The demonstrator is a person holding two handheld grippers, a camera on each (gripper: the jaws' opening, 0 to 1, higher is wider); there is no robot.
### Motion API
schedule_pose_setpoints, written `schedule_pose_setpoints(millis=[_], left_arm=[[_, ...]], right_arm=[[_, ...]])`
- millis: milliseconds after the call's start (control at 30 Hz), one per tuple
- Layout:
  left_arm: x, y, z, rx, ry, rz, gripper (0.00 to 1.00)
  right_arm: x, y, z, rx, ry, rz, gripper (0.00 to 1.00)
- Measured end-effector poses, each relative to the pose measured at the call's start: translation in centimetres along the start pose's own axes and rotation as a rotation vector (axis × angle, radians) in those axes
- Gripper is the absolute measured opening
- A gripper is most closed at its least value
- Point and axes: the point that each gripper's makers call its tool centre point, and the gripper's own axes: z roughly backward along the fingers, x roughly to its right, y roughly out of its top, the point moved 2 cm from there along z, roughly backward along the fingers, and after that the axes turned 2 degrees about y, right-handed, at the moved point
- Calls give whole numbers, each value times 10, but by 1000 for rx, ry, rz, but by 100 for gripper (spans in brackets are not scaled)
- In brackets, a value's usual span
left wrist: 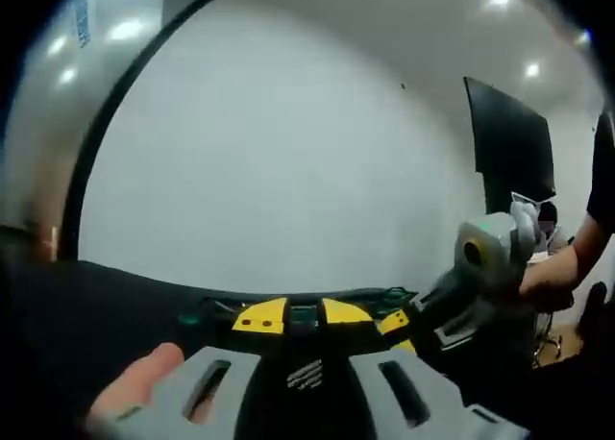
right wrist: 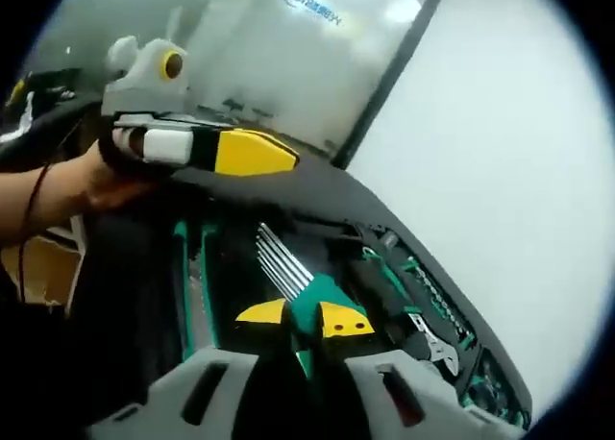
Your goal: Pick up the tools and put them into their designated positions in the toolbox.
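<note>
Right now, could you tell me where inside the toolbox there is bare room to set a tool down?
Free: the dark recess between the green-handled tools and the silver hex keys in their green holder. Crowded: the right side, around the green pliers and adjustable wrench.

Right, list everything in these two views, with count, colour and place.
Toolbox: one, black with green inserts, open below the right claw.
Hex key set: one, silver keys in a green holder, between the right claw's yellow tips.
Wrench: one, silver, in a slot at the toolbox's right.
Wall: white, behind.
Monitor: one, black, on the wall.
Person's hand: one, holding the left claw.
Left claw: yellow-tipped, above the toolbox.
Right claw: yellow-tipped, around the green holder.
</note>
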Motion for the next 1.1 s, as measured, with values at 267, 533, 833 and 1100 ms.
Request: schedule_pose_setpoints(millis=[267,533,833,1100], left_arm=[[8,-13,-4,-71,-24,2,13],[22,-25,-4,-159,-63,3,8],[33,-46,-5,-281,-111,-39,6],[17,-59,-12,-366,-1,-118,7]], right_arm=[[18,-7,-6,-56,-133,-183,13],[15,-9,-5,-76,-87,-129,13],[82,-2,-41,-92,91,-633,13],[72,-23,-47,-200,189,-737,4]])
